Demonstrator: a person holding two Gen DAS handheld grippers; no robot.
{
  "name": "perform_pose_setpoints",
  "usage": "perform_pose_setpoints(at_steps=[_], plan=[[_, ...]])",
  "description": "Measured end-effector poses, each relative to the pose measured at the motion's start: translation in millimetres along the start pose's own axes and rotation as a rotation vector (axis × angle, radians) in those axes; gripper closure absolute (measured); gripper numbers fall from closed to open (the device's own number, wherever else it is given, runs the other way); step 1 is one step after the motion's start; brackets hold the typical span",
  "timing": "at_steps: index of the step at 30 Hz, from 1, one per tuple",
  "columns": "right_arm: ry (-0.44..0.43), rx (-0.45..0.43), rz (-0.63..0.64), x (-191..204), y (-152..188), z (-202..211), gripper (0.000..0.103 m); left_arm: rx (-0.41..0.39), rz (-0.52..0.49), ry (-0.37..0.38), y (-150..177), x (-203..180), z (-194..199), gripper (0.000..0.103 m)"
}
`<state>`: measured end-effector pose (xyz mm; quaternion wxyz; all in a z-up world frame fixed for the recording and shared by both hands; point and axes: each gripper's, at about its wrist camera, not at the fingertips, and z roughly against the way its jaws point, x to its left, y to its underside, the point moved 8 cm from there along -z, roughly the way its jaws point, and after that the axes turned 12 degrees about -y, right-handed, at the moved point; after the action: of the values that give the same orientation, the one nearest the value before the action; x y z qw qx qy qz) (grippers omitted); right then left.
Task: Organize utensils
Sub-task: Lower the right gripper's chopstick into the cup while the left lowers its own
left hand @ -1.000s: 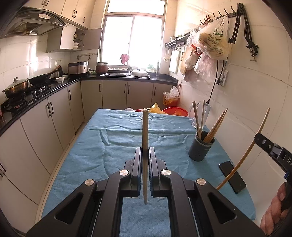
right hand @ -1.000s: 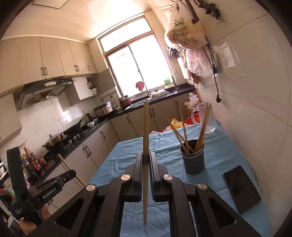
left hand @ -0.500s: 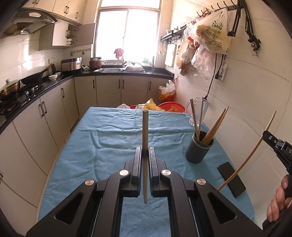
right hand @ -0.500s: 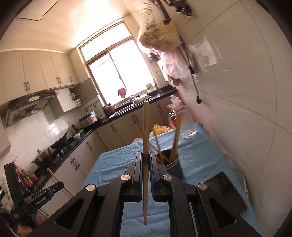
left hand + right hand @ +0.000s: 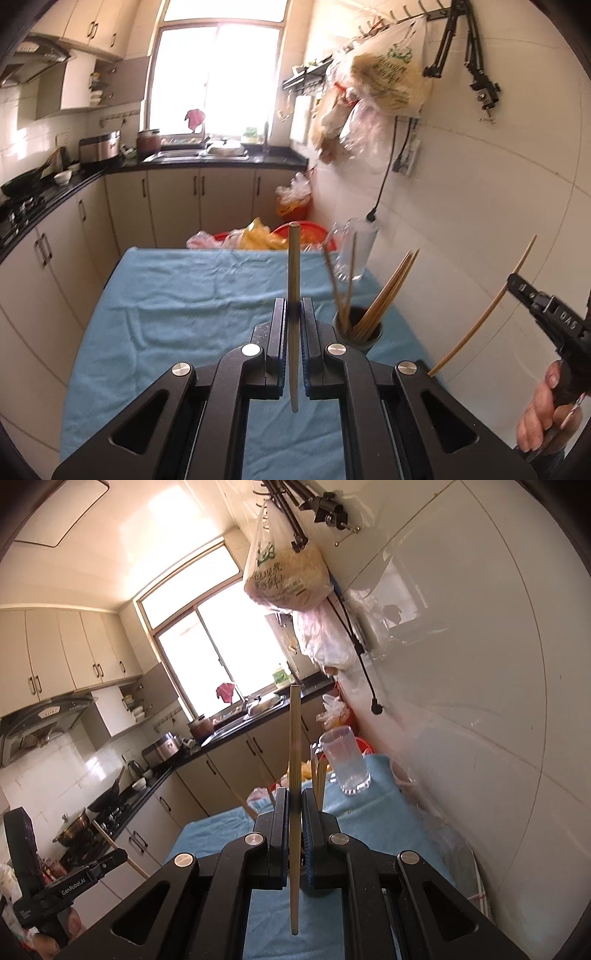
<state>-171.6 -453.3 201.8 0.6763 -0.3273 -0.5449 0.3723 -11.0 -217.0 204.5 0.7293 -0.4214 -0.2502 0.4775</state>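
My left gripper [image 5: 294, 308] is shut on a wooden chopstick [image 5: 294, 266] that stands upright between its pads. To its right a dark grey holder [image 5: 361, 334] with several chopsticks stands on the blue cloth. At the far right of that view my right gripper [image 5: 517, 284] is shut on a second chopstick [image 5: 484, 314]. In the right wrist view my right gripper [image 5: 294, 794] grips that chopstick [image 5: 294, 738] upright. The holder is hidden behind its fingers; only the chopstick tops [image 5: 320, 775] show. My left gripper [image 5: 118, 856] shows at lower left.
A clear glass pitcher [image 5: 360, 251] stands behind the holder by the white tiled wall. The blue-clothed table [image 5: 166, 314] runs toward red basins and bags [image 5: 258, 238]. Cabinets and a counter line the left side. A person's hand [image 5: 543, 417] holds the right gripper.
Both grippers have moved toward the holder with their chopsticks still gripped. The holder now sits closer in the left wrist view and has slipped behind the right gripper's fingers.
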Motion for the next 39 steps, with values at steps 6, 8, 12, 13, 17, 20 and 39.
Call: perform_pose_setpoints(at_steps=[6, 8, 12, 13, 17, 20, 39], plan=[[0.008, -0.029, 0.011, -0.2, -19.5, -10.0, 0.096, -0.055, -0.015, 0.051, -39.3, -27.2, 4.1, 0.097], [0.007, -0.033, 0.01, -0.7, -26.8, -17.8, 0.096, -0.071, -0.015, 0.067, -49.6, -35.7, 4.8, 0.097], [0.01, -0.037, 0.019, -0.7, -37.0, -32.9, 0.096, -0.087, -0.013, 0.098, -67.2, -55.3, -2.5, 0.097], [0.013, -0.039, 0.022, -0.9, -39.5, -36.7, 0.096, -0.089, -0.014, 0.103, -69.9, -59.8, -4.7, 0.097], [0.012, -0.041, 0.017, -4.6, -46.9, -53.6, 0.096, -0.102, -0.011, 0.111, -76.6, -72.8, -17.2, 0.097], [0.013, -0.042, 0.008, -9.6, -48.7, -66.2, 0.096, -0.106, -0.001, 0.11, -76.5, -77.3, -30.2, 0.097], [0.061, 0.087, 0.002, -35.4, -0.1, -132.2, 0.096, -0.002, 0.055, 0.125, -28.6, -67.7, -111.3, 0.097]])
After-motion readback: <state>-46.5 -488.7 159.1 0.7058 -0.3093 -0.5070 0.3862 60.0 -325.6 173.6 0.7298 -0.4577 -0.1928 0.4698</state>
